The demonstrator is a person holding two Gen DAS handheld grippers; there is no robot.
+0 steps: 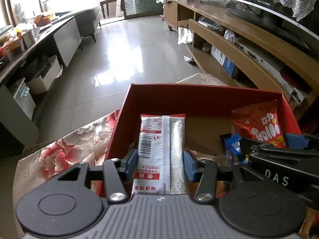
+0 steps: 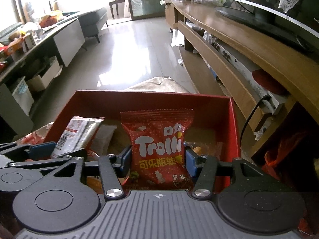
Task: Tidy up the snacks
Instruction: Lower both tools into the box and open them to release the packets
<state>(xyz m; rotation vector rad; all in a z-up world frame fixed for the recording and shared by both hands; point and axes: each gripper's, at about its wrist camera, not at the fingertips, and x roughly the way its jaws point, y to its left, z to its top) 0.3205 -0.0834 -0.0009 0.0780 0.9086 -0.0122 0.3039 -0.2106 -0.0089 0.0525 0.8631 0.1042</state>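
A red cardboard box (image 1: 199,97) stands on a flowered cloth. My left gripper (image 1: 160,163) is shut on a long white and silver snack packet (image 1: 155,139) with a barcode, held upright over the box's left half, both blue pads against its edges. Beside it, my right gripper (image 2: 158,159) is shut on a red Trolli gummy bag (image 2: 159,139), upright over the right half of the box (image 2: 151,97). Each view shows the other gripper: the right one (image 1: 265,141) with the Trolli bag (image 1: 261,125), the left one (image 2: 59,151) with the white packet (image 2: 79,129).
A blue packet (image 1: 232,141) and other wrappers lie in the box under the grippers. The flowered cloth (image 1: 65,149) ends at a table edge on the left. A wooden TV stand (image 1: 249,39) runs along the right, a cluttered low cabinet (image 1: 65,33) on the left, tiled floor between.
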